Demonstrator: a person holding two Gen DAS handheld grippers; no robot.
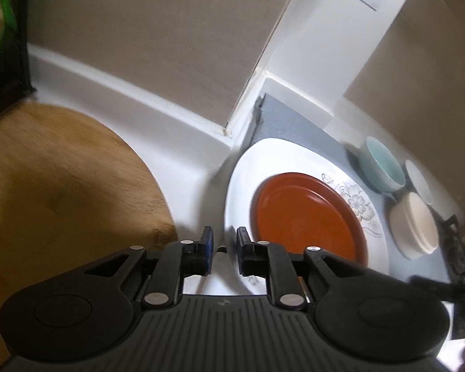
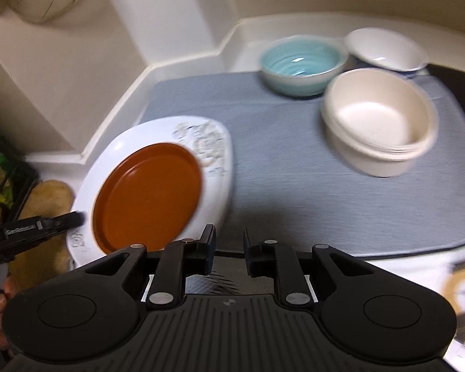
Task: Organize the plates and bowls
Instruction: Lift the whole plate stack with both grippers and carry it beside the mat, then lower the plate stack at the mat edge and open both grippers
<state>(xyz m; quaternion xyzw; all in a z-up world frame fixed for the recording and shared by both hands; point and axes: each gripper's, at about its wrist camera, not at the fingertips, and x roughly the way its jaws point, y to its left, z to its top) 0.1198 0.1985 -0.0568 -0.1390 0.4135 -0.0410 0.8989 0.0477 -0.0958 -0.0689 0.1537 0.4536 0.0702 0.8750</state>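
Both grippers hang low over the counter with a narrow gap between their fingers and nothing in them: the left gripper (image 1: 224,248) sits at the near rim of the white floral plate (image 1: 241,179), the right gripper (image 2: 229,248) just over the grey mat (image 2: 279,161). Seen from the right wrist, the left one reaches the plate's edge without, I think, clamping it. An orange plate (image 2: 147,195) already lies on the white one, so the plates look stacked; I'd guess the bowls come next, which means nesting the loose ones. Farther back on the mat stand cream bowls (image 2: 379,124), seemingly nested, a teal bowl (image 2: 300,65) and a white bowl (image 2: 384,48). A wooden board (image 1: 62,186) lies left; beige walls meet in a corner behind.
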